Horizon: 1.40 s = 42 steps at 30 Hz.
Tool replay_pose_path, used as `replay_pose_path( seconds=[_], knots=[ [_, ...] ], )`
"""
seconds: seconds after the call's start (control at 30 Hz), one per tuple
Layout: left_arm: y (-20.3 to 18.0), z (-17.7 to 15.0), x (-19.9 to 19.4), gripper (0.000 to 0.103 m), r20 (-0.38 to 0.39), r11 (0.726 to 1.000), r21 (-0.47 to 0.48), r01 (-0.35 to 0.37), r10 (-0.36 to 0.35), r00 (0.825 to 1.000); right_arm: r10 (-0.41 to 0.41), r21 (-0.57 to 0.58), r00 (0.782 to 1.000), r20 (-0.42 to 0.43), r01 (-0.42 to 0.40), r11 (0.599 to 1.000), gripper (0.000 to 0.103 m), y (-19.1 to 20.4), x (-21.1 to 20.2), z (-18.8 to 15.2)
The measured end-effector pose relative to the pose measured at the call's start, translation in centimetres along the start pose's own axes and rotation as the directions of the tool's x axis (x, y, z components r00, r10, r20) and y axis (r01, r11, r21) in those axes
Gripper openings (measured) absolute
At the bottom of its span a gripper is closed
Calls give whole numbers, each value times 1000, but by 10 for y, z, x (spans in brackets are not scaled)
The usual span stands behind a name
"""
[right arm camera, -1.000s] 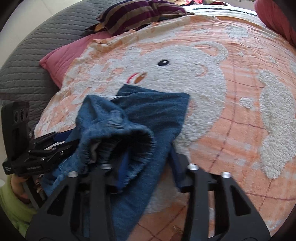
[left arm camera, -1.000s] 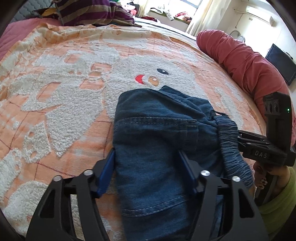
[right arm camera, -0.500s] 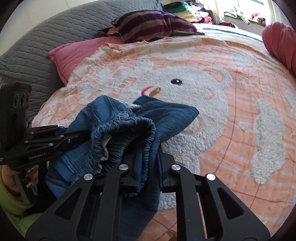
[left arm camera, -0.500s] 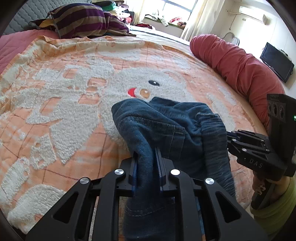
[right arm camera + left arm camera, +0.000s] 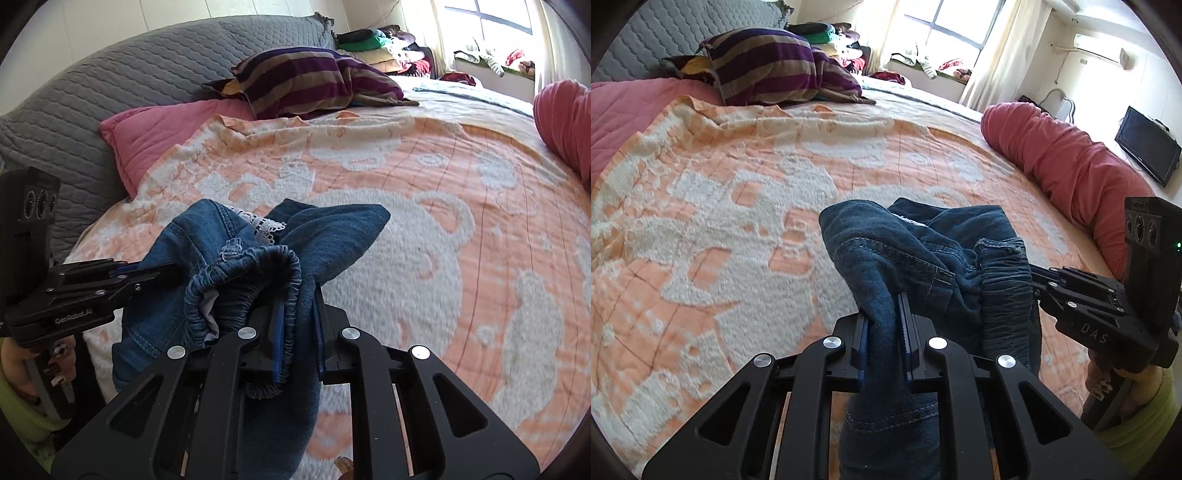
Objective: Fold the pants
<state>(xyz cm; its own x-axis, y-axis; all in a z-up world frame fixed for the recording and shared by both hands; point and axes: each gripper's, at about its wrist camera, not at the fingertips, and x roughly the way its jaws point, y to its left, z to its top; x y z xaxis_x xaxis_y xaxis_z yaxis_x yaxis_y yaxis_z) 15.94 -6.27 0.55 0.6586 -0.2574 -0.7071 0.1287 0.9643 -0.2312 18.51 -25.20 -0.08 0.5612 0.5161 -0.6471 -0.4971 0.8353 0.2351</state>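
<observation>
Seen from the left wrist, the left claw (image 5: 884, 325) is clamped narrow on a thick fold of the denim pants (image 5: 923, 258), which bunch up directly ahead of it at twelve o'clock and hang down between its arms toward six. The right claw (image 5: 1034, 280) comes in from three o'clock and meets the gathered elastic waistband (image 5: 1008, 314), so the cloth spans sideways between the two grips, its long axis roughly nine to three. Beyond it the orange-and-white blanket (image 5: 738, 221) on the bed lies bare, a free landing place as I judge it; the striped pillow (image 5: 775, 70) sits well off at eleven o'clock and the red bolster (image 5: 1071, 166) at two, neither in the way. From the right wrist, the right claw (image 5: 297, 332) is likewise pinched narrow on the waistband (image 5: 258, 273) and the denim beside it, with the pants (image 5: 332, 229) heaped at twelve o'clock and a lace-edged white lining (image 5: 262, 221) showing at the top. The left claw (image 5: 162, 273) reaches in from nine o'clock, buried in the same bundle. A pink pillow (image 5: 159, 136) and grey headboard (image 5: 110, 85) stand far back at ten to eleven. Both grips sit equally near the garment, which looks bunched, not spread.
</observation>
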Motion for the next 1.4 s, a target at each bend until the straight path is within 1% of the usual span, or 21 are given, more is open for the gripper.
replay_pose_path(
  seconds=[0.2,0.27,0.43,0.53,0.63,0.77,0.87,0.9,1.1,1.33,1.4],
  knots=[
    [7,7,14,13,-3,1000,0,-13,13,1000,-30,-10,999,-11,30,1000,7,-5,14,7],
    [10,5,20,13,-10,1000,-8,-10,10,1000,-42,-10,999,-24,42,999,7,-7,20,5],
    [18,-3,35,14,-45,999,-20,-32,31,999,-72,10,995,-66,73,997,8,-16,36,-4],
    [21,-7,39,18,-54,999,-24,-45,44,998,-109,9,990,-91,111,994,12,-20,41,-9],
    [21,-10,41,22,-60,998,-9,-66,66,996,-136,2,984,-112,138,990,16,-22,45,-12],
    [23,-13,47,29,-85,997,-12,-79,78,993,-165,23,976,-141,170,985,27,-31,49,-17],
    [25,-18,52,32,-99,996,-18,-85,83,992,-174,48,971,-167,184,982,33,-38,53,-21],
    [25,-19,53,32,-101,996,-19,-87,85,991,-177,59,969,-172,190,980,33,-40,55,-22],
    [28,-23,53,39,-101,995,-27,-98,95,990,-179,73,969,-168,193,978,36,-38,51,-24],
    [29,-24,49,43,-101,994,-43,-98,93,990,-186,90,969,-160,202,975,51,-39,42,-26],
    [30,-24,48,47,-101,994,-44,-101,96,990,-191,91,969,-154,206,974,54,-39,38,-27]
  ],
)
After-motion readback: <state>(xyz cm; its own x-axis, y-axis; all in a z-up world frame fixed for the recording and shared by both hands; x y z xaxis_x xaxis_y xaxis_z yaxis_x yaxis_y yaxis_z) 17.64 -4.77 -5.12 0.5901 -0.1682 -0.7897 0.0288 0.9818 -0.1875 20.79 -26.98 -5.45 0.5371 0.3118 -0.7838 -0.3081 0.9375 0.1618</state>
